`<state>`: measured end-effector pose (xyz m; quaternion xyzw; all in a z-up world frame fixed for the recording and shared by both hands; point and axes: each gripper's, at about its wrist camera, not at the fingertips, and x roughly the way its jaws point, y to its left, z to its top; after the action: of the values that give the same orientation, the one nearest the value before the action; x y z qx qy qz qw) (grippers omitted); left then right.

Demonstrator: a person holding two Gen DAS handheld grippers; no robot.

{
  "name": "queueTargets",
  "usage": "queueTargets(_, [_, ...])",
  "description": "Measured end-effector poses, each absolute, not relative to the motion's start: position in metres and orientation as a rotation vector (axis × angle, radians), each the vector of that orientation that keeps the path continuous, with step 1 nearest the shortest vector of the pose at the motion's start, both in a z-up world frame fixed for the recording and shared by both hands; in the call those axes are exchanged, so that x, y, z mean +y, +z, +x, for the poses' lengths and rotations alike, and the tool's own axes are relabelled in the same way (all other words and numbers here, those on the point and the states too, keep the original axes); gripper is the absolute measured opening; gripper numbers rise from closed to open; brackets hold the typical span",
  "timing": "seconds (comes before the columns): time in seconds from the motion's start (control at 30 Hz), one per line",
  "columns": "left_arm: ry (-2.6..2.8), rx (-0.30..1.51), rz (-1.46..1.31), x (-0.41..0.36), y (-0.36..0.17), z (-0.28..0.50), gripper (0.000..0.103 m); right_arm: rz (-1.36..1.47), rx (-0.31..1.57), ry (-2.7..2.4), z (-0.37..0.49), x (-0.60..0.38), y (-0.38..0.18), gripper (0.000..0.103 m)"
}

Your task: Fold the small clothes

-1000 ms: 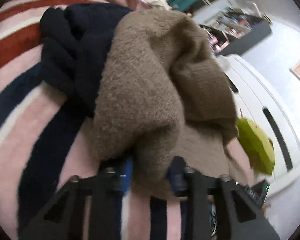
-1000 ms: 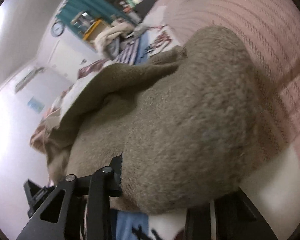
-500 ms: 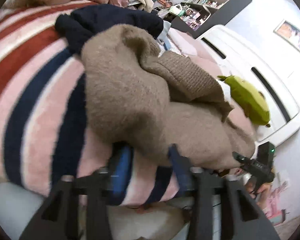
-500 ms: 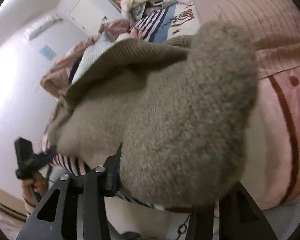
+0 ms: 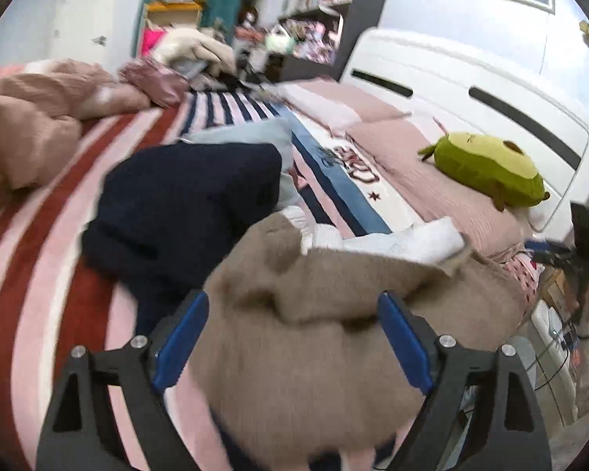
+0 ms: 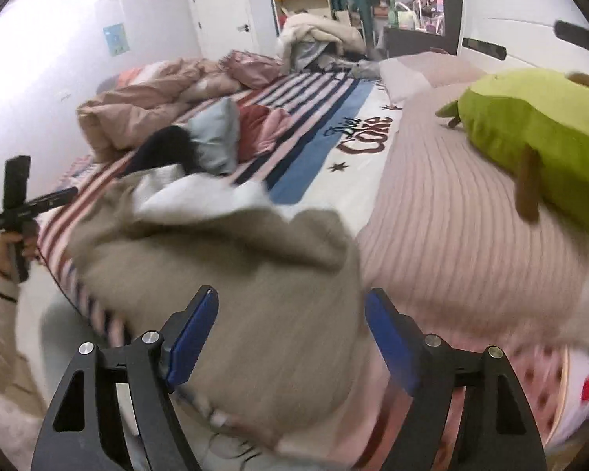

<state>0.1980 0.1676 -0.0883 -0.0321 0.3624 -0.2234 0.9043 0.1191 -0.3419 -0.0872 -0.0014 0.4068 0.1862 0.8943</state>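
A fuzzy brown garment [image 5: 314, 337] lies bunched on the near edge of the striped bed, with a white lining or cloth [image 5: 404, 239] showing at its top. It also shows in the right wrist view [image 6: 247, 286]. My left gripper [image 5: 292, 333] is open, its blue pads either side of the brown cloth and apart from it. My right gripper [image 6: 290, 333] is open too, above the same garment. The garment looks blurred by motion. A dark navy garment [image 5: 184, 212] lies just behind it.
A green avocado plush [image 5: 487, 168] rests on the pink pillows by the white headboard [image 5: 471, 78]. A rumpled pink duvet [image 5: 31, 117] lies at the far left. A light blue cloth [image 6: 216, 137] and red clothes [image 6: 259, 125] lie mid-bed. Shelves stand at the back.
Both grippers have opened and let go of the brown garment, and have pulled back and up. The garment has dropped onto the bed edge.
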Motion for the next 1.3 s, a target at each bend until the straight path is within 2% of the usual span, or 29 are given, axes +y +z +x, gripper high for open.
queueTargets(0.27, [-0.418,0.919,0.16,0.114,-0.134,0.28,0.084,-0.212,1.074,0.549,0.245,-0.289,-0.155,0.074])
queueTargets(0.3, [-0.413,0.925,0.156,0.114,-0.136,0.282,0.078,-0.237,1.083,0.523,0.251,-0.284,-0.161,0.074])
queueTargets(0.33, [-0.407,0.929,0.151,0.114,-0.138,0.286,0.063,-0.251,1.084,0.465,0.261,-0.283,-0.167,0.074])
queueTargets(0.37, [-0.391,0.934,0.15,0.114,-0.139,0.288,0.053,-0.234,1.079,0.421,0.268,-0.283,-0.17,0.074])
queueTargets(0.4, [-0.351,0.939,0.157,0.116,-0.141,0.29,0.026,-0.195,1.074,0.396,0.274,-0.287,-0.171,0.069])
queueTargets(0.43, [-0.33,0.94,0.155,0.119,-0.141,0.29,0.012,-0.16,1.066,0.378,0.279,-0.29,-0.17,0.05])
queueTargets(0.47, [-0.321,0.935,0.131,0.123,-0.14,0.291,0.012,-0.133,1.056,0.357,0.28,-0.294,-0.169,0.036])
queueTargets(0.5, [-0.32,0.916,0.095,0.129,-0.137,0.289,0.01,-0.104,1.048,0.335,0.28,-0.298,-0.168,0.018])
queueTargets(0.53, [-0.302,0.894,0.073,0.135,-0.135,0.286,0.009,-0.051,1.042,0.326,0.278,-0.305,-0.165,0.014])
queueTargets(0.6, [-0.264,0.833,0.02,0.148,-0.127,0.275,0.009,-0.026,1.031,0.301,0.274,-0.31,-0.162,0.014])
queueTargets(0.67, [-0.234,0.778,-0.035,0.16,-0.124,0.267,0.01,-0.019,1.041,0.283,0.274,-0.31,-0.162,0.015])
queueTargets(0.73, [-0.204,0.78,-0.075,0.167,-0.127,0.27,0.017,-0.063,1.033,0.215,0.276,-0.307,-0.162,0.041])
queueTargets(0.8, [-0.177,0.797,-0.052,0.162,-0.132,0.274,0.023,-0.105,1.039,0.179,0.28,-0.303,-0.167,0.049])
queueTargets(0.87, [-0.16,0.792,-0.039,0.16,-0.13,0.27,0.028,-0.114,1.054,0.193,0.278,-0.3,-0.167,0.049])
queueTargets(1.0, [-0.104,0.761,-0.049,0.167,-0.113,0.248,0.061,-0.099,1.026,0.225,0.257,-0.3,-0.149,0.054])
queueTargets(1.07, [-0.141,0.743,-0.077,0.173,-0.103,0.232,0.064,-0.092,0.991,0.259,0.235,-0.297,-0.133,0.056])
queueTargets(1.13, [-0.165,0.725,-0.111,0.179,-0.094,0.209,0.075,-0.083,0.942,0.299,0.212,-0.291,-0.119,0.056])
queueTargets(1.27, [-0.2,0.681,-0.198,0.188,-0.087,0.151,0.087,-0.02,0.83,0.413,0.15,-0.268,-0.101,0.056])
queueTargets(1.3, [-0.211,0.682,-0.231,0.19,-0.089,0.137,0.093,-0.008,0.806,0.447,0.135,-0.258,-0.101,0.056])
